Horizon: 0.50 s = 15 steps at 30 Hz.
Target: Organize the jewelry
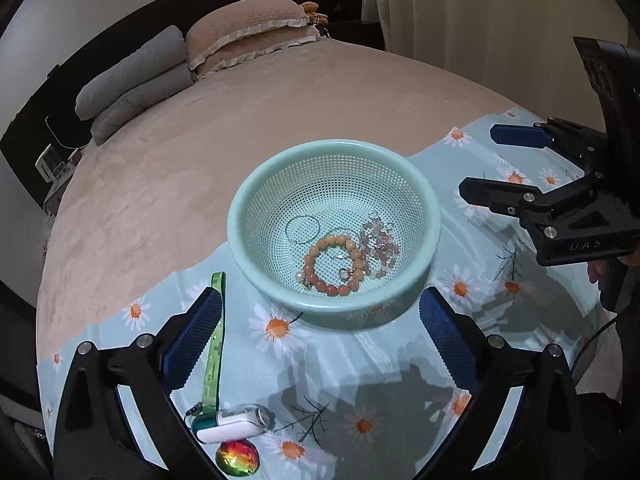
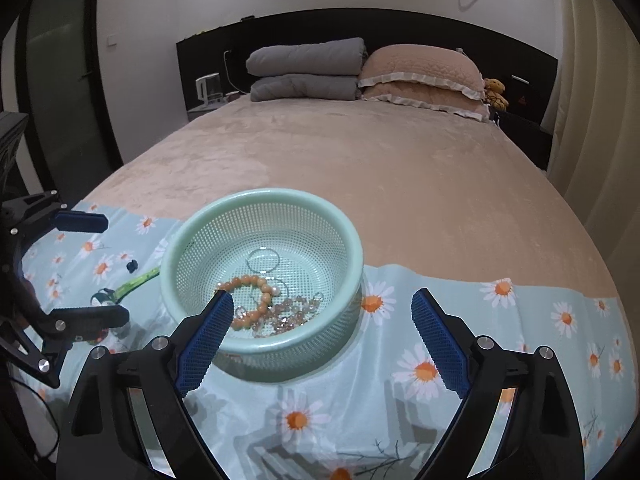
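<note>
A mint-green mesh basket stands on a daisy-print cloth on the bed. Inside lie an orange bead bracelet, a pale pink crystal bracelet and a thin silver ring hoop. My left gripper is open, its blue pads on either side of the basket's near rim, holding nothing. My right gripper is also open and empty, just in front of the basket.
Left of the basket lie a green strap, a white and teal tube-shaped case and a shiny red-green ball. A small black item sits on the cloth. Pillows and folded grey quilts are at the headboard.
</note>
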Each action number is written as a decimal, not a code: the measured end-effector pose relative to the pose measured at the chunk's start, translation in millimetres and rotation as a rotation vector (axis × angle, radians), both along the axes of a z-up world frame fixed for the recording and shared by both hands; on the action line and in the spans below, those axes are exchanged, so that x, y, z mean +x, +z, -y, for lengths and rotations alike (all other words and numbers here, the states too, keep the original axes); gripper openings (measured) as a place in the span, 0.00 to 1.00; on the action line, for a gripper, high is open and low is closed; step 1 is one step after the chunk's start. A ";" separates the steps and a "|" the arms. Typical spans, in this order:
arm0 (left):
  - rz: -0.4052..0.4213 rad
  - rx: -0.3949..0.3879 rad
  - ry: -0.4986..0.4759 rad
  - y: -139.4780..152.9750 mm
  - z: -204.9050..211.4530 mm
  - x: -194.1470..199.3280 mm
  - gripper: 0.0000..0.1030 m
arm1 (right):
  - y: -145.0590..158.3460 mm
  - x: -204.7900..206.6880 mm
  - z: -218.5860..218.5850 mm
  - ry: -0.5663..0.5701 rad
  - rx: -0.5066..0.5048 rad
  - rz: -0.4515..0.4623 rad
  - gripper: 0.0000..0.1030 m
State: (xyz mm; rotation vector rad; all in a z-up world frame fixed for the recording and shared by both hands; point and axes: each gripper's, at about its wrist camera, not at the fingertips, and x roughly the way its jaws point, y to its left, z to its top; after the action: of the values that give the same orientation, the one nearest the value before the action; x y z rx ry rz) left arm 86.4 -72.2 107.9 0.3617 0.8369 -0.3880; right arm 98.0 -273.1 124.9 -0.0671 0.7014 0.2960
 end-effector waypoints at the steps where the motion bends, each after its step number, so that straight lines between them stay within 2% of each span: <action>1: 0.009 -0.016 0.002 2.7 -0.5 -10.4 0.94 | 0.3 -8.3 0.4 -0.019 0.008 -0.005 0.84; 3: 0.021 -0.053 0.009 6.6 -3.1 -29.7 0.94 | -1.3 -22.7 0.7 -0.071 0.008 -0.022 0.86; 6: 0.089 -0.070 0.064 10.4 -6.5 -56.8 0.94 | -8.3 -41.3 2.3 -0.178 0.001 -0.065 0.87; 8: 0.087 -0.083 0.086 8.5 -9.6 -70.6 0.94 | -12.8 -55.2 0.7 -0.198 -0.013 -0.082 0.87; 10: 0.072 -0.059 0.110 2.2 -11.0 -82.8 0.94 | -15.2 -72.0 -1.5 -0.201 -0.035 -0.068 0.87; 15: 0.194 -0.023 0.114 -4.5 -6.5 -115.4 0.94 | -17.9 -103.1 -7.7 -0.182 -0.100 0.018 0.87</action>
State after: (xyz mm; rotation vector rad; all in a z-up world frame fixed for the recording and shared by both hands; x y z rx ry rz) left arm -28.9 -65.6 103.4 0.3236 0.6597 -0.2517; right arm -5.1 -265.4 107.0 -0.1005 0.6992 0.0860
